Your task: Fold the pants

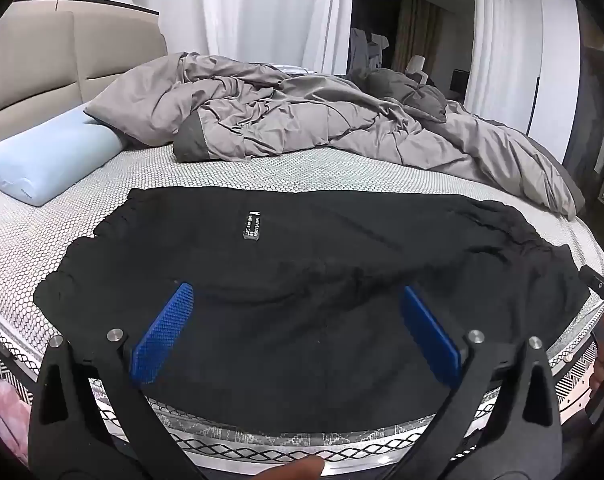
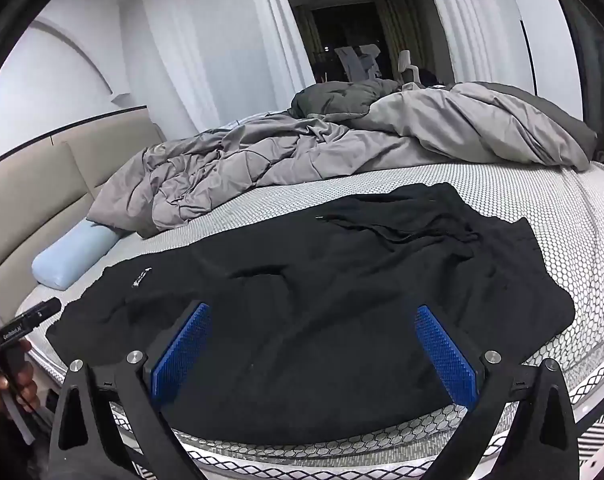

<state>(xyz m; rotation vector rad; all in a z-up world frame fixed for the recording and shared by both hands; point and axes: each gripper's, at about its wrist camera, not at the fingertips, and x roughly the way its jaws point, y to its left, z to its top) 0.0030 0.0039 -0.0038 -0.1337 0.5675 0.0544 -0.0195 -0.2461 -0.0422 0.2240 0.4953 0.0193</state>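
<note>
Lying flat below both wide-open grippers (image 1: 296, 300) (image 2: 312, 320), black pants (image 1: 302, 248) untouched

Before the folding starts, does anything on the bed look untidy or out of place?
Yes. The black pants lie spread on the mattress but wrinkled, and their far right part is bunched into folds. Behind them the grey duvet is crumpled in a heap, partly over the blue pillow. Nothing looks damaged.
</note>
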